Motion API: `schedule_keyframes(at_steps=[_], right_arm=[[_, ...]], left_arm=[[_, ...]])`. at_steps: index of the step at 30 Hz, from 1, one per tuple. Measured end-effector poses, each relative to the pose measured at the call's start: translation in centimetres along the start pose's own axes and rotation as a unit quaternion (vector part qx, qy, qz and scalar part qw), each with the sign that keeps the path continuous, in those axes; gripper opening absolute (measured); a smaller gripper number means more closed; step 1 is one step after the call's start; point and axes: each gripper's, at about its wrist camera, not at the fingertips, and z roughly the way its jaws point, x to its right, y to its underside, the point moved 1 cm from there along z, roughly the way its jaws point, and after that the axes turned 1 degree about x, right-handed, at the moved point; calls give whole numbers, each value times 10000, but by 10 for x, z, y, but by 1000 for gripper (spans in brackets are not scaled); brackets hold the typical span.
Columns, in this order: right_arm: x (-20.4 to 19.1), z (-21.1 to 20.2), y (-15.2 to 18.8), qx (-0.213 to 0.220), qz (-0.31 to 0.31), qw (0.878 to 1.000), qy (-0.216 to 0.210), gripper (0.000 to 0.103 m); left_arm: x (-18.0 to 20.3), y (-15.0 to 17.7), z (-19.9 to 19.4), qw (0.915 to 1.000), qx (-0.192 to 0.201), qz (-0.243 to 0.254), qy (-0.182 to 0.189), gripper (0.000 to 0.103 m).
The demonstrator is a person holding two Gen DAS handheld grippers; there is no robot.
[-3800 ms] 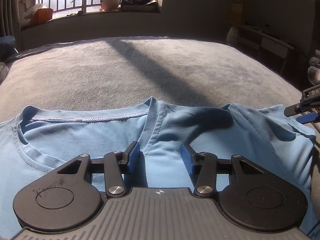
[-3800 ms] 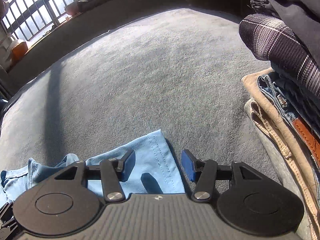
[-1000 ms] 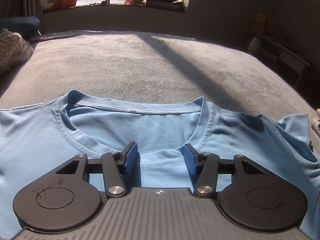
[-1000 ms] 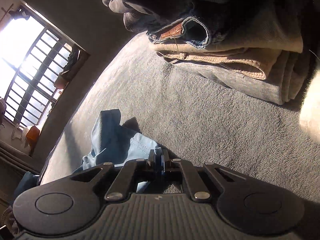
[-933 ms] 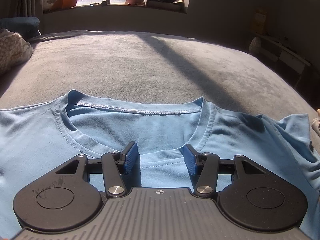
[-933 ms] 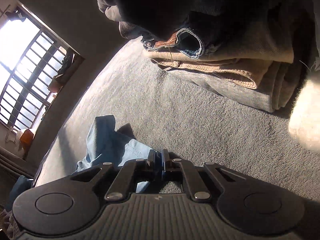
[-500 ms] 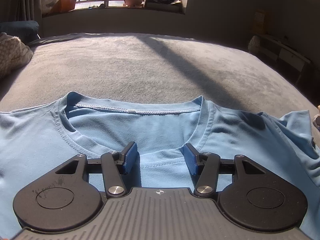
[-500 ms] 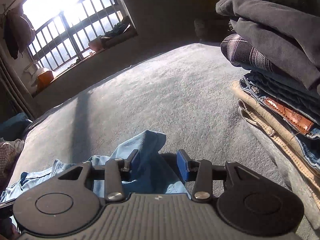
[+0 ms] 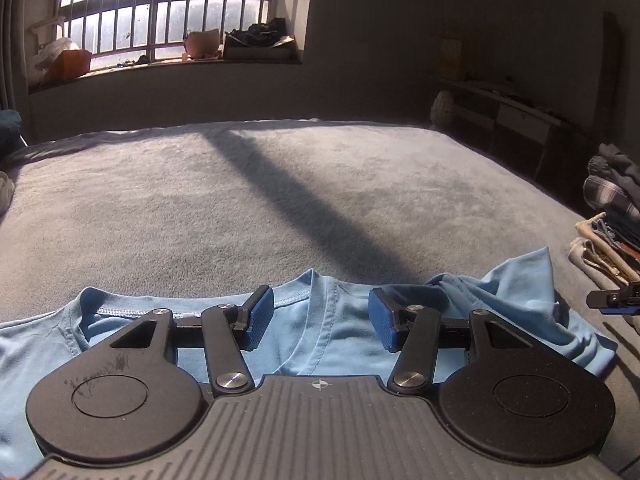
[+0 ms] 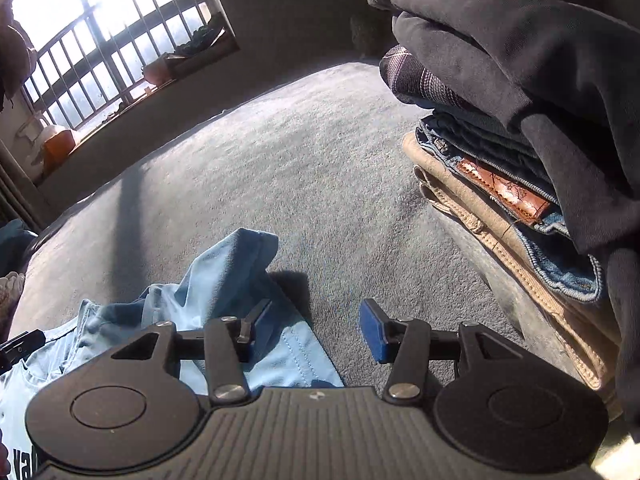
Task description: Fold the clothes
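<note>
A light blue T-shirt point(image 9: 516, 292) lies flat on the grey bed cover point(image 9: 240, 200), neckline away from me. My left gripper point(image 9: 320, 312) hovers over the right side of the collar point(image 9: 316, 292); its jaws are opening and the pads touch no cloth. In the right wrist view the shirt's crumpled sleeve point(image 10: 224, 272) lies under and ahead of the left finger. My right gripper point(image 10: 314, 320) stands open just above it, with part of the sleeve's hem and bare cover between the pads. Its tip also shows at the far right of the left wrist view point(image 9: 616, 300).
A stack of folded clothes point(image 10: 500, 160), dark garments over jeans and tan trousers, stands close on the right, also seen at the bed's right edge point(image 9: 608, 216). A barred window point(image 9: 160, 12) and sill lie beyond the bed; a low cabinet point(image 9: 520, 120) stands at back right.
The right gripper went from shut on the sleeve to open, let the sleeve drop, rolled upright and rose. The left gripper lifted, shifted right along the collar, and its jaws widened a little.
</note>
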Motion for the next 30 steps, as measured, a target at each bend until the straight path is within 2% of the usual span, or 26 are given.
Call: schedule_keyframes(at_steps=[1,3,5,10,14,15,17,18,19,21,24,26,29,30], right_arm=[[5,-2,6,-70,50,10000,-29,51],[15,-4,14,-98,181,9996,-179,50],[20,-5,14,-65,308,9991,-302,50],[29,-10,15,-204,575,9959,-662,46],[28,-13,17,-353,376,9958,-758,41],[29,-13,18,-362,319,9960,-746,37],[32,-13,21,-289,359,9961,-752,20],[34,-13,23,-247,388,9961,-757,8],[36,-13,25,-205,416,9960,-762,4],[38,-18,29,-42,469,9963,-723,4],[35,-36,39,395,475,9964,-572,3],[31,-41,47,565,408,9964,-483,3],[24,-41,61,666,302,9968,-313,3],[22,-41,66,700,267,9969,-256,3]], left_arm=[[18,-11,12,9993,-151,166,298,70],[55,-30,39,9942,-513,447,830,74],[93,-41,65,9891,-727,765,1024,73],[165,-49,120,9765,-1287,1324,1114,73],[197,-43,145,9664,-1549,1801,982,73],[203,-42,149,9630,-1585,1947,980,72],[212,-39,156,9570,-1644,2210,908,61],[215,-38,159,9559,-1690,2243,856,43],[215,-38,160,9571,-1690,2190,862,26],[213,-42,157,9624,-1573,1971,1005,5],[202,-55,150,9734,-1208,1395,1359,2],[196,-61,148,9778,-1012,1037,1515,1],[196,-60,156,9831,-912,804,1366,1],[198,-57,162,9834,-985,787,1306,1]])
